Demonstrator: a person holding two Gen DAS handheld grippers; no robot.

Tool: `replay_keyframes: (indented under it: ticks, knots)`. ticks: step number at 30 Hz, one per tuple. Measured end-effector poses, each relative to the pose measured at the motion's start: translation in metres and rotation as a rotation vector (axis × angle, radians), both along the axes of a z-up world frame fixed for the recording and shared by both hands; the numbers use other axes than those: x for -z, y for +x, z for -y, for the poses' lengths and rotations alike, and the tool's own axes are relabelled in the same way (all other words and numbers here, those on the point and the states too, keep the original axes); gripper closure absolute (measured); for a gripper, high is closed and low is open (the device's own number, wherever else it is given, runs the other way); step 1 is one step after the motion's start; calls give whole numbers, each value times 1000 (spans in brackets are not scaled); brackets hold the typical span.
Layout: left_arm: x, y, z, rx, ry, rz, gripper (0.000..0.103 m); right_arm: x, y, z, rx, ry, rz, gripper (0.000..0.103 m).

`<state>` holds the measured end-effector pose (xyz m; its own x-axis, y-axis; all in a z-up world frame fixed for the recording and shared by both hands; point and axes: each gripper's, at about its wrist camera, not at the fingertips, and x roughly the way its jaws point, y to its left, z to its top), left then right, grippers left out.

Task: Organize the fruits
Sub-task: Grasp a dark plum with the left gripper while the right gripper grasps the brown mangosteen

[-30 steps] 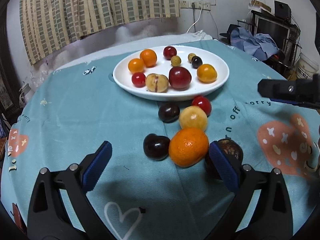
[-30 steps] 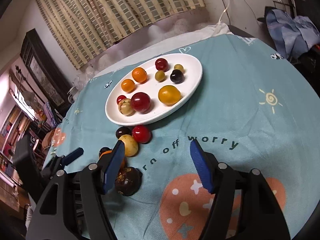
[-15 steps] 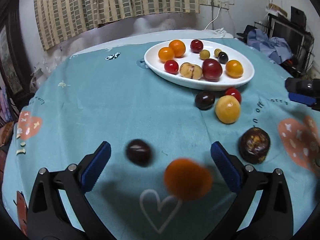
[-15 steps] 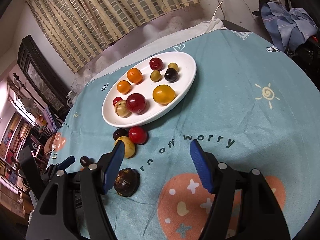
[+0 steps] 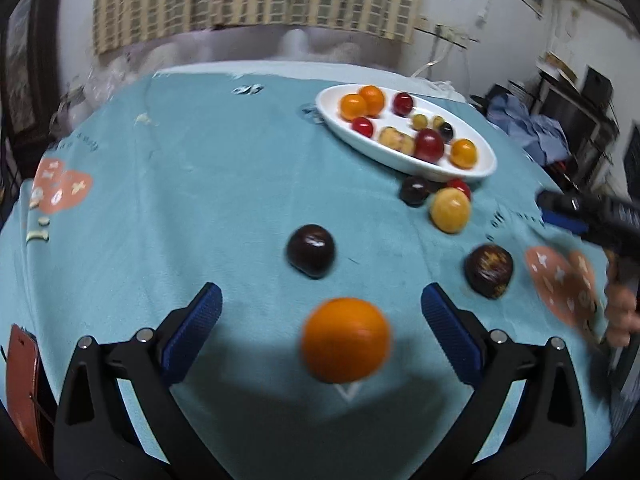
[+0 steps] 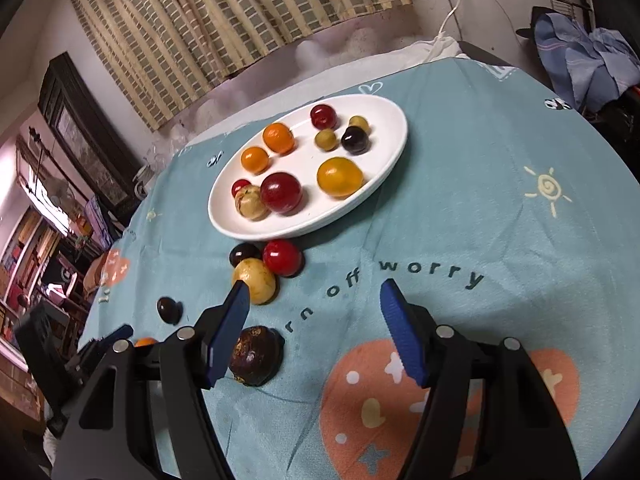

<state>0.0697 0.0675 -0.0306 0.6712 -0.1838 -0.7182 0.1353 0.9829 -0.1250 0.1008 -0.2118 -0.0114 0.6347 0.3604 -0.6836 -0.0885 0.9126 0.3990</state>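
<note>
A blurred orange (image 5: 346,340) lies on the teal cloth between the wide-apart fingers of my open left gripper (image 5: 320,320); neither pad touches it. Just beyond it sits a dark plum (image 5: 311,250), and a mottled dark fruit (image 5: 489,270) lies to the right. A yellow fruit (image 5: 450,210), a red one (image 5: 460,188) and a small dark one (image 5: 414,190) cluster by the white plate (image 5: 404,160), which holds several fruits. My right gripper (image 6: 316,320) hangs open over bare cloth, with the mottled fruit (image 6: 256,354) just outside its left finger. The plate (image 6: 396,148) is straight ahead of it.
A reddish-brown flat object (image 5: 22,380) lies at the table's near left edge. A hand (image 5: 624,320) holds the right gripper (image 5: 568,210) at the right border. Clothes (image 5: 532,132) are piled behind the table on the right. A curtain hangs behind the table.
My left gripper drew back and left from the fruit cluster and rolled. The orange came with it between the fingers, and the dark plum shifted away from the cluster. The right gripper stayed put.
</note>
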Motion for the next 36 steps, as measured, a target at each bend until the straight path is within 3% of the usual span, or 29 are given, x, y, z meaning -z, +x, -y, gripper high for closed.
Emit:
replay_keyframes:
  ticks: [7,9,11,17,19,22,23,27,32,36]
  knots:
    - [-2,31,4,-17,76,15,4,7,1,-8,-15,-42,-6,35]
    - [2,38,4,-4,78,-7,19,7,2,-9,-17,-41,-13,35]
    - [6,44,4,13,57,-38,27,8,2,-11,-36,-37,-23,35]
    - [16,56,2,29,45,-71,41,7,-2,-27,-112,-68,-14,35]
    - [16,56,3,34,42,-70,41,7,-5,-36,-150,-98,-2,35]
    - [16,55,3,48,30,-65,50,10,-11,-53,-213,-168,15,35]
    - [16,55,4,55,27,-63,57,12,-14,-61,-241,-202,20,37]
    - [14,54,8,74,29,-54,68,19,-18,-75,-287,-274,32,46]
    - [14,52,10,73,40,-49,70,27,-18,-85,-301,-314,33,48]
    - [14,53,11,72,38,-50,70,34,-15,-98,-318,-359,37,56]
